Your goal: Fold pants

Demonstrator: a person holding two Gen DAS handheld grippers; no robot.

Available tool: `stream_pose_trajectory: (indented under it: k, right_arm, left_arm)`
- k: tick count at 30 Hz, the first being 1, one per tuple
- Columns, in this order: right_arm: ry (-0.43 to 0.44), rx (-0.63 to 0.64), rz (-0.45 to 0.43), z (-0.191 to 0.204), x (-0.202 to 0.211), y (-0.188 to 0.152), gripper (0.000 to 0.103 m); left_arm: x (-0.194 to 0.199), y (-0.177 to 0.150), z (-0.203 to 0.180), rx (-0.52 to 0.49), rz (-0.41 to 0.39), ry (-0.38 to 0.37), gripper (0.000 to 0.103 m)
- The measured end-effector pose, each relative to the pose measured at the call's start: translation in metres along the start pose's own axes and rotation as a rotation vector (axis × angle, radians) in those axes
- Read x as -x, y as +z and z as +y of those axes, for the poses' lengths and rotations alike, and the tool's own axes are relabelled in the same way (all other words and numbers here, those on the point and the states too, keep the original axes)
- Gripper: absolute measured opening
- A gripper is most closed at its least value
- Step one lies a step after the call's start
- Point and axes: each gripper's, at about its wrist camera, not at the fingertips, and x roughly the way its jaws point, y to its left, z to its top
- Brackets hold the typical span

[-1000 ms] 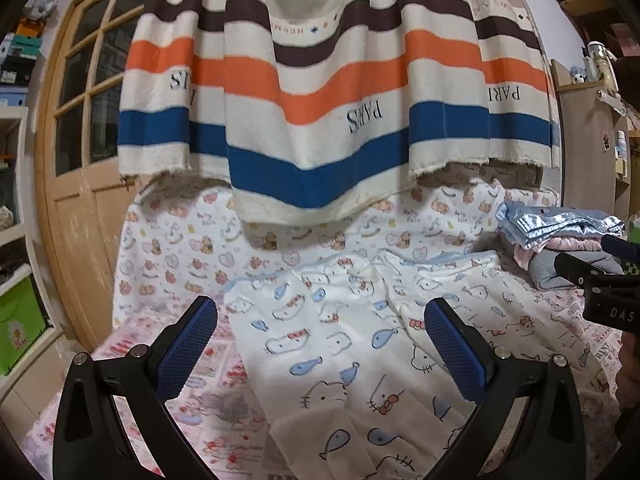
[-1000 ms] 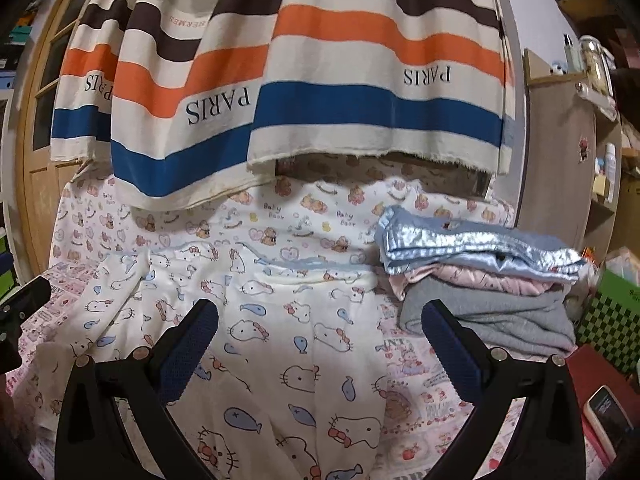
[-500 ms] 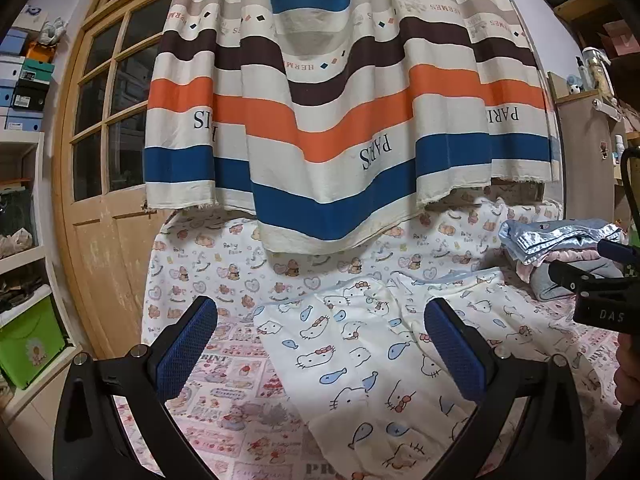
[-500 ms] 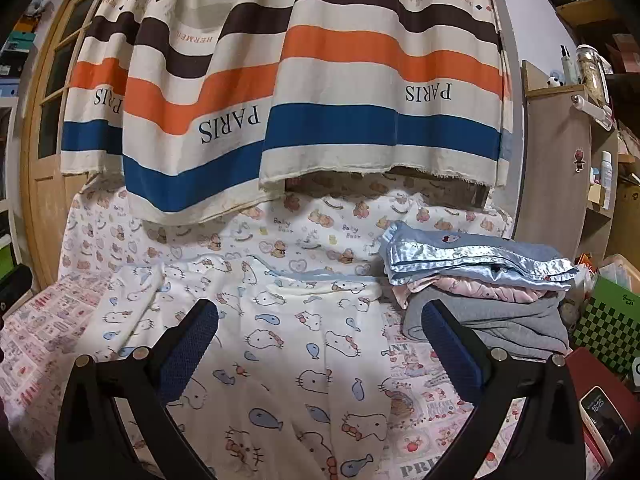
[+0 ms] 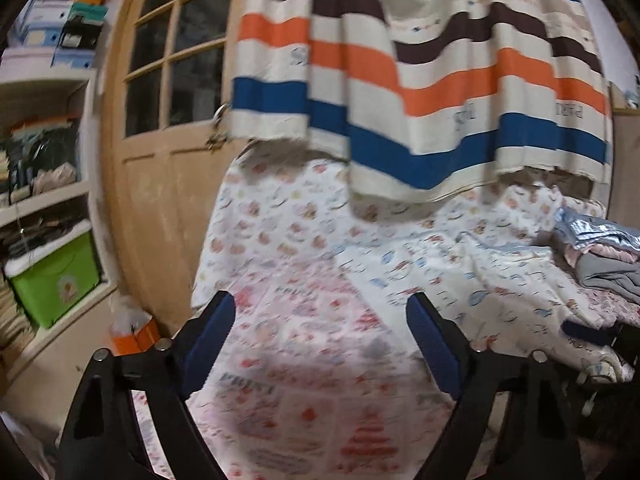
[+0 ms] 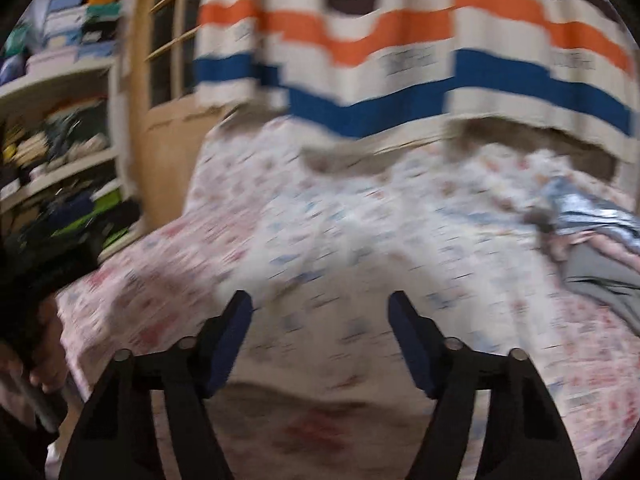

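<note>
Two handheld grippers hover over a bed draped in a pink-printed sheet (image 5: 304,360), both with jaws spread wide and gripping nothing. The left gripper (image 5: 320,340) points at bare sheet near the bed's left edge, while the white cartoon-print pants (image 5: 460,276) lie spread flat to its right, reaching toward the far end of the bed. In the heavily blurred right wrist view, the right gripper (image 6: 320,336) hangs above the pants (image 6: 360,248), its blue pads apart and clear of the fabric. A stack of folded clothes (image 5: 600,252), silvery blue on top of pink and grey, sits at the bed's right side beside the pants. A striped towel (image 5: 420,80) in orange, blue and brown hangs behind the bed, next to a wooden door (image 5: 168,120). A green storage bin (image 5: 52,276) sits on shelving at left.
</note>
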Motion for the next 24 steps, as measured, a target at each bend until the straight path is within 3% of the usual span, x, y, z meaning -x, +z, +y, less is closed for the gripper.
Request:
stream_pose_trajectory:
  k: [2, 5, 8, 10, 14, 18, 22, 24]
  right_arm:
    - [0.058, 0.025, 0.039, 0.019, -0.008, -0.008, 0.054]
    - [0.059, 0.070, 0.069, 0.039, -0.017, -0.020, 0.052]
    - [0.052, 0.090, 0.106, 0.044, -0.021, -0.027, 0.039]
    - [0.031, 0.096, 0.138, 0.042, -0.028, -0.027, 0.028]
    - [0.019, 0.112, 0.155, 0.041, -0.033, -0.028, 0.027]
    - [-0.001, 0.197, 0.155, 0.048, -0.032, -0.033, 0.027]
    - [0.002, 0.197, 0.164, 0.047, -0.033, -0.032, 0.026]
    - [-0.016, 0.181, 0.159, 0.046, -0.031, -0.030, 0.009]
  left_arm:
    - [0.000, -0.003, 0.008, 0.003, 0.006, 0.015, 0.081]
    - [0.002, -0.007, 0.012, -0.025, -0.006, 0.063, 0.081]
    - [0.002, -0.011, 0.012, -0.057, -0.016, 0.093, 0.081]
    - [-0.001, -0.011, 0.013, -0.042, -0.002, 0.072, 0.081]
    - [-0.005, -0.010, 0.016, -0.013, 0.015, 0.046, 0.081]
    - [-0.006, -0.008, 0.013, -0.027, 0.011, 0.043, 0.081]
    - [-0.007, -0.009, 0.006, -0.049, 0.013, 0.040, 0.081]
    - [-0.009, -0.010, 0.003, -0.056, 0.019, 0.041, 0.081]
